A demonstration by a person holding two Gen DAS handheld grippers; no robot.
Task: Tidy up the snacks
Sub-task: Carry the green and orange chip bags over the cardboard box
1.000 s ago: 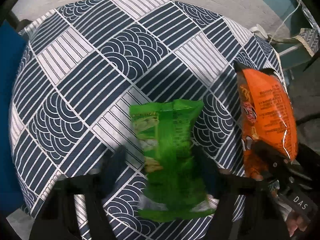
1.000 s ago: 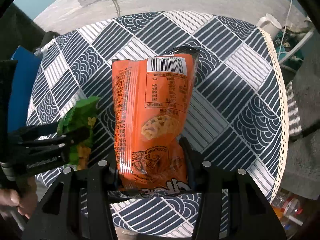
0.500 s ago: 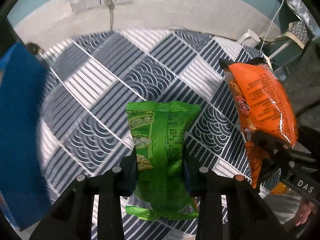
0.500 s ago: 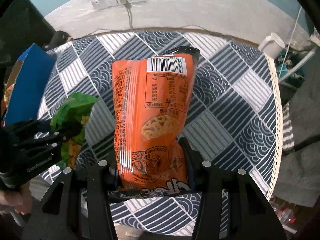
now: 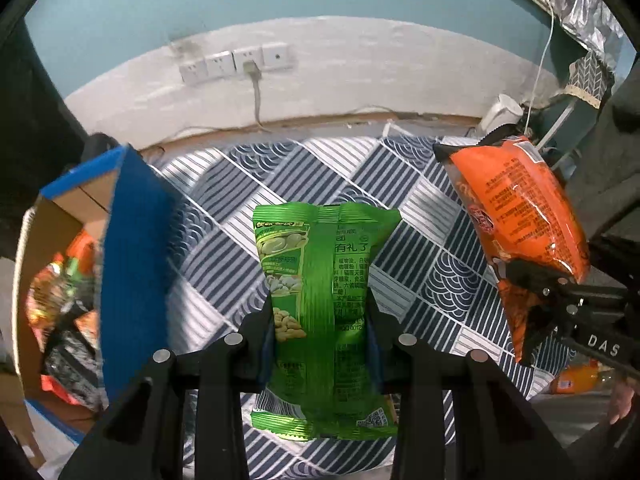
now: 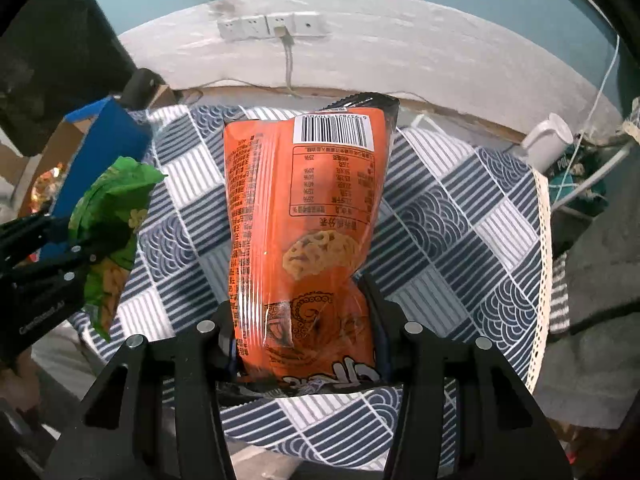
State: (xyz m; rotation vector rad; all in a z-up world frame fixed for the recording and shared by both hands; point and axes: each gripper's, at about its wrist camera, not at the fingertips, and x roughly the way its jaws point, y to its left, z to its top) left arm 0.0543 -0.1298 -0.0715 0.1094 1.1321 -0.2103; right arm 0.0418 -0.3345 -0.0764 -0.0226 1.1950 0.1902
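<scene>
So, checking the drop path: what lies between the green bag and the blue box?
Only bare patterned tablecloth between green bag and blue box, per the left wrist view.

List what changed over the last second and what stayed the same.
The left gripper closed its jaws on the green snack bag and lifted it off the patterned tablecloth. The right gripper rose too, carrying the orange snack bag. The blue box came into view at left. Unchanged: the right grip on the orange bag.

left claw [image 5: 320,332] closed onto green snack bag [image 5: 324,280], both bags lifted off the tablecloth [image 5: 400,184], blue box [image 5: 132,240] now in view
</scene>
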